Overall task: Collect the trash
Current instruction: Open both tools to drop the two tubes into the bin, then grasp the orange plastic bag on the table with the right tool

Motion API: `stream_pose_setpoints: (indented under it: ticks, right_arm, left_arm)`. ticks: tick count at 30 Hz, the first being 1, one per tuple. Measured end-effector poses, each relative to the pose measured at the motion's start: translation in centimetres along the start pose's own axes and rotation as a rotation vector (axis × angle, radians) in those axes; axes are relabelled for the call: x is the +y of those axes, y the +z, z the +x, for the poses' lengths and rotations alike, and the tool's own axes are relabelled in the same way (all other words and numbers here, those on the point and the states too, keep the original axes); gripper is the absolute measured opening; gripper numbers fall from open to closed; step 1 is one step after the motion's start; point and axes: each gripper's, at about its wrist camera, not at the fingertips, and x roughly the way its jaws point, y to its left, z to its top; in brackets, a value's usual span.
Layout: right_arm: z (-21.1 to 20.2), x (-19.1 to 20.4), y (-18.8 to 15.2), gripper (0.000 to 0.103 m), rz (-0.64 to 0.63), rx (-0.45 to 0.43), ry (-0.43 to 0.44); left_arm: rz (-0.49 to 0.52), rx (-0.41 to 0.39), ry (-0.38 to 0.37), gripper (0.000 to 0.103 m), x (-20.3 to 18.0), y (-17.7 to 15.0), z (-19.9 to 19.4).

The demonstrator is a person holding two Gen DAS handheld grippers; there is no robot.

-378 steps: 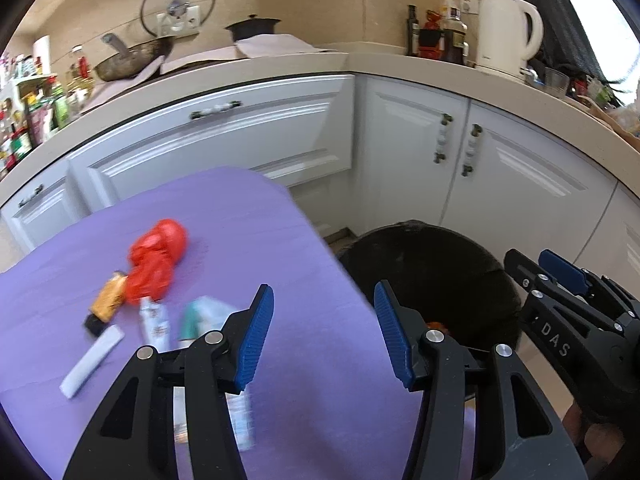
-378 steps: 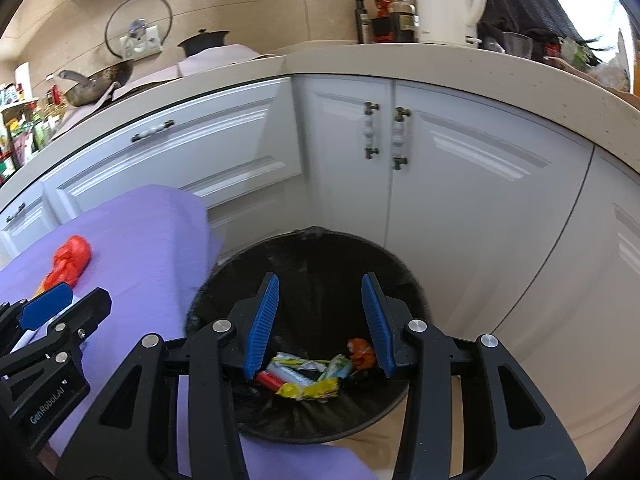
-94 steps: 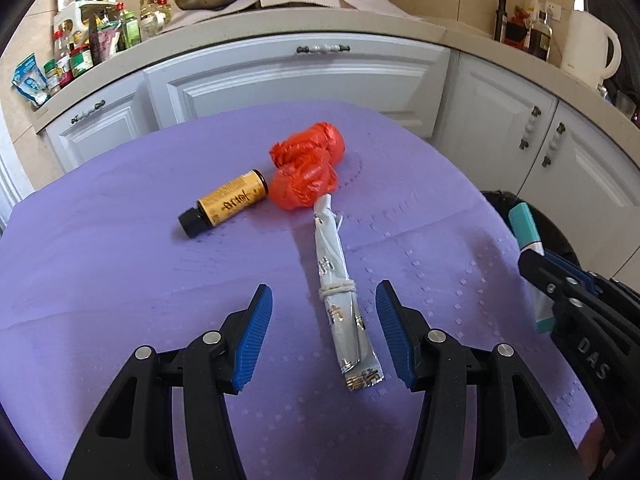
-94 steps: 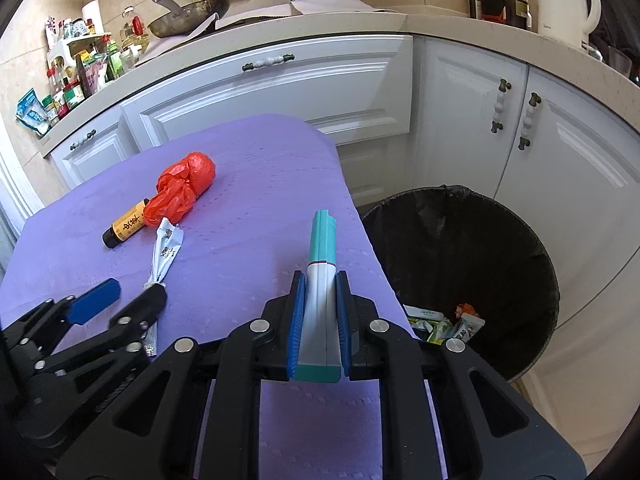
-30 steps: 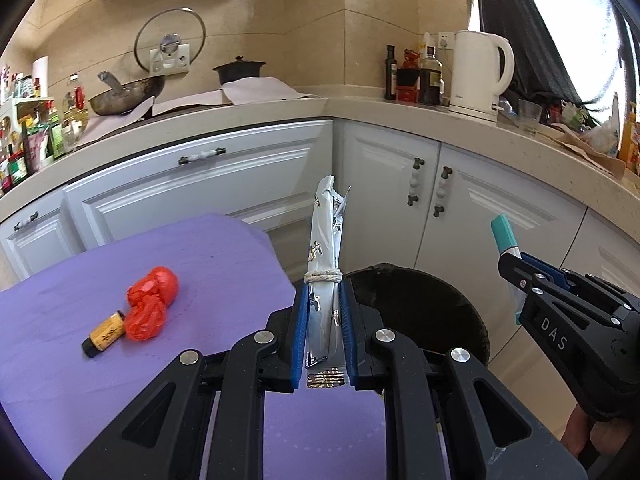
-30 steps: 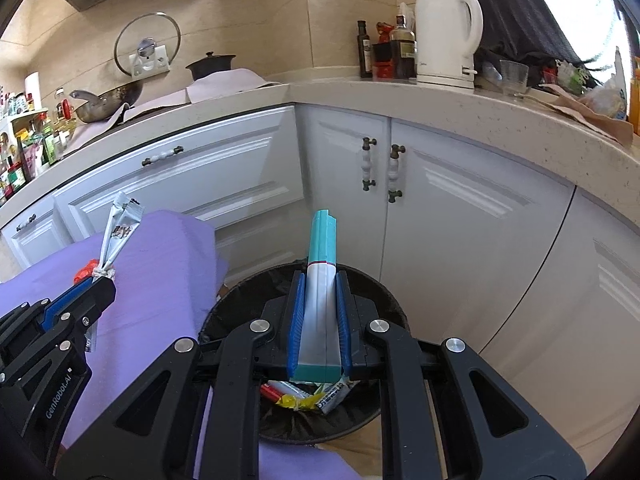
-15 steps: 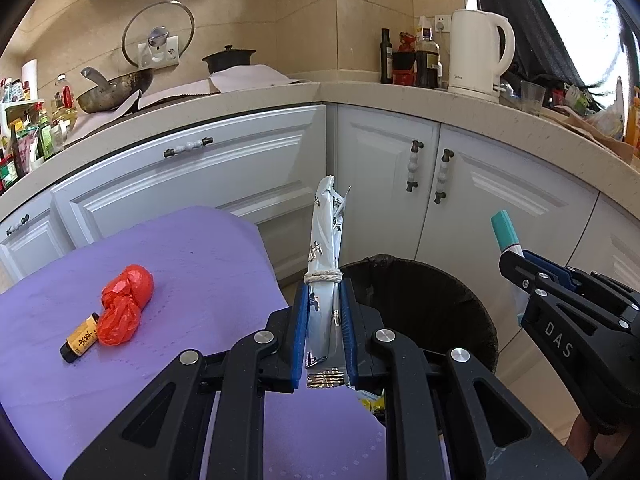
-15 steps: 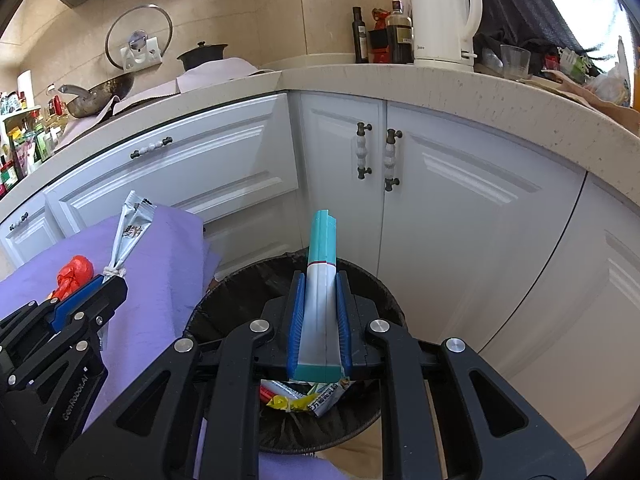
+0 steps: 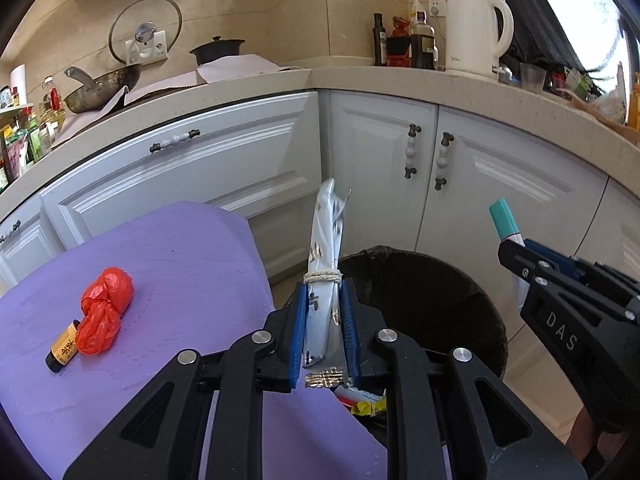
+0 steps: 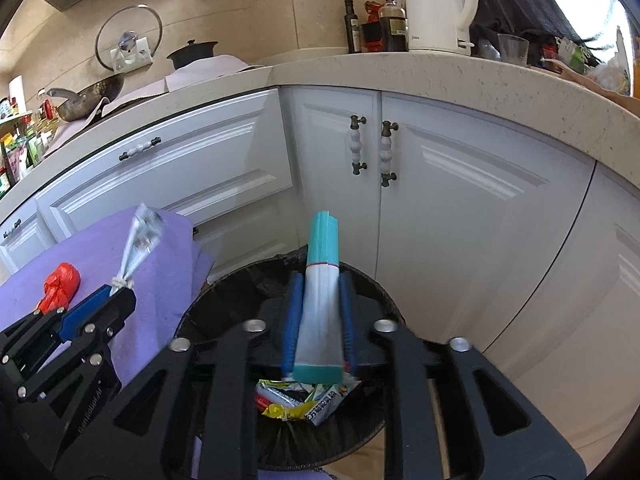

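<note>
I held both over the bin [image 10: 224,300] to drop trash. My right hand-held gripper [image 10: 318,332] had just been opening, freeing the teal tube [image 10: 320,300]; my left hand-held gripper [image 9: 324,332], easing apart, barely pinched the silver wrapper [image 9: 325,264].

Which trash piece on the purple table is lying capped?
The small brown bottle with the black cap; beside it the red crumpled bag is just a wad.

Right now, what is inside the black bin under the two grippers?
In the bin, a small heap of wrappers lies at the bottom: yellow, red and printed packets. The right gripper and its teal tube cover the rest of the floor, so anything else there is hidden.
</note>
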Motion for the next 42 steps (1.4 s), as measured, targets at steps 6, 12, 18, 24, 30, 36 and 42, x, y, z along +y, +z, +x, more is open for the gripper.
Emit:
stream_pose_setpoints:
  ticks: [6,12,18,24,30,36,42]
  right_arm:
    - [0.1,0.1,-0.1,0.044,-0.005,0.002,-0.013]
    - [-0.2,0.7,-0.3,0.054,-0.009,0.014,-0.009]
    - [-0.6,2.9,-0.8,0.062,-0.035,0.027,0.023]
    - [-0.8,7.0,-1.6,0.064,-0.085,0.054,0.084]
    - [-1.1,12.3,-2.0,0.065,-0.147,0.071,0.162]
    - [-1.2,17.6,-2.0,0.065,-0.2,0.074,0.23]
    - [-0.8,23.0,-1.9,0.065,-0.25,0.084,0.287]
  left_arm:
    - [-0.023,0.002,0.012,0.048,0.4,-0.2,0.2]
    - [-0.04,-0.004,0.04,0.063,1.5,-0.3,-0.5]
    - [-0.052,-0.009,0.087,0.071,3.5,-0.9,-1.8]
    - [-0.094,0.01,0.158,0.073,7.3,-2.1,-3.3]
    - [-0.158,0.036,0.253,0.073,12.5,-4.1,-5.1]
    - [-0.236,0.036,0.356,0.073,18.1,-5.5,-7.1]
    - [-0.299,0.03,0.438,0.074,23.3,-6.8,-8.6]
